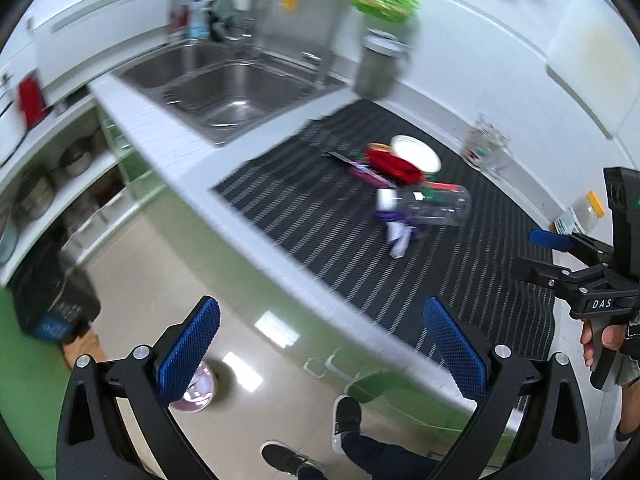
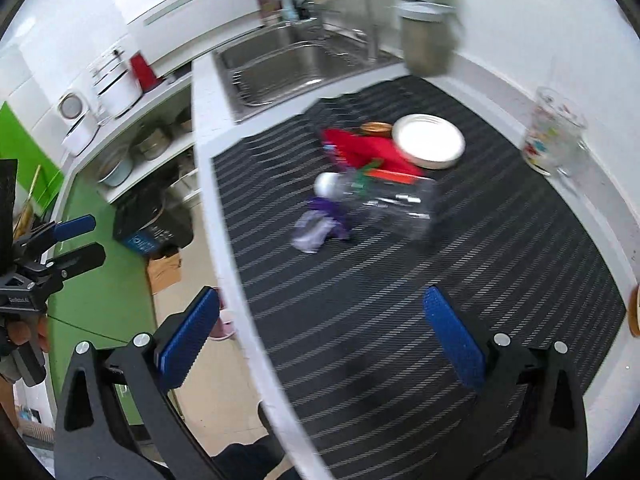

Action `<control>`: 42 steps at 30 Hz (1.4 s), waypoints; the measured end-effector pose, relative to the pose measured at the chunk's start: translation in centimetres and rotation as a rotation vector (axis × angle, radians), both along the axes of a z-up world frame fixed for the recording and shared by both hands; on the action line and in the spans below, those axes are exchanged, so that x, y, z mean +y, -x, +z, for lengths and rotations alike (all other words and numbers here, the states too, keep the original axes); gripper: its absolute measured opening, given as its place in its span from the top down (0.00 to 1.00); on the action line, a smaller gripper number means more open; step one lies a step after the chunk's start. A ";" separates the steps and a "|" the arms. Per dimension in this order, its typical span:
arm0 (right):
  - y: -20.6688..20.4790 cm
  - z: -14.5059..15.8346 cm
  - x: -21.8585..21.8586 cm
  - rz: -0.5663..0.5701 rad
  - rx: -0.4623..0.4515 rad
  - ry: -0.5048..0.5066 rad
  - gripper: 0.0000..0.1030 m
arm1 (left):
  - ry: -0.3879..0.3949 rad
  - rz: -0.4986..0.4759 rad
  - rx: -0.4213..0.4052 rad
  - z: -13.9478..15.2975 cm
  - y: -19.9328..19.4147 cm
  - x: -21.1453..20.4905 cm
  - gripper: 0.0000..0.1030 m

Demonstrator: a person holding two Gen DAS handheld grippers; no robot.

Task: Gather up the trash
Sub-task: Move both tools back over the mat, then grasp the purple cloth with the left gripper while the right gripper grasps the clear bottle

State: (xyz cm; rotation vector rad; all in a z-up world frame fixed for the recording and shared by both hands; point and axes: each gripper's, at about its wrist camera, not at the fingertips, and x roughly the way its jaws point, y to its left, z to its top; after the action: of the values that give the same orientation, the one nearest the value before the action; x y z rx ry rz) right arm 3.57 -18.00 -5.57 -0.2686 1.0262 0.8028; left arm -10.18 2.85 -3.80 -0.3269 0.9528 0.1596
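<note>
A pile of trash lies on the black striped mat: a clear plastic bottle, a crumpled purple and white wrapper, a red packet and a white paper plate. My left gripper is open and empty, in front of the counter edge over the floor. My right gripper is open and empty, over the near part of the mat. Each gripper shows in the other's view: the right, the left.
A steel sink lies beyond the mat. A grey canister and a patterned glass stand by the wall. A dark bin stands on the floor by open shelves.
</note>
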 end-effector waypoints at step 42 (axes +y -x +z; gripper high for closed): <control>-11.0 -4.6 1.4 0.099 0.067 0.057 0.03 | 0.072 -0.125 0.146 -6.7 -14.7 -3.8 0.91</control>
State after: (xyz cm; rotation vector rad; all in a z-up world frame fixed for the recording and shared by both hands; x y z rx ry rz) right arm 14.60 -16.63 -10.18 -0.3454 1.1060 0.8781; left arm 4.56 -0.96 -10.50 -0.3241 1.1226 0.0345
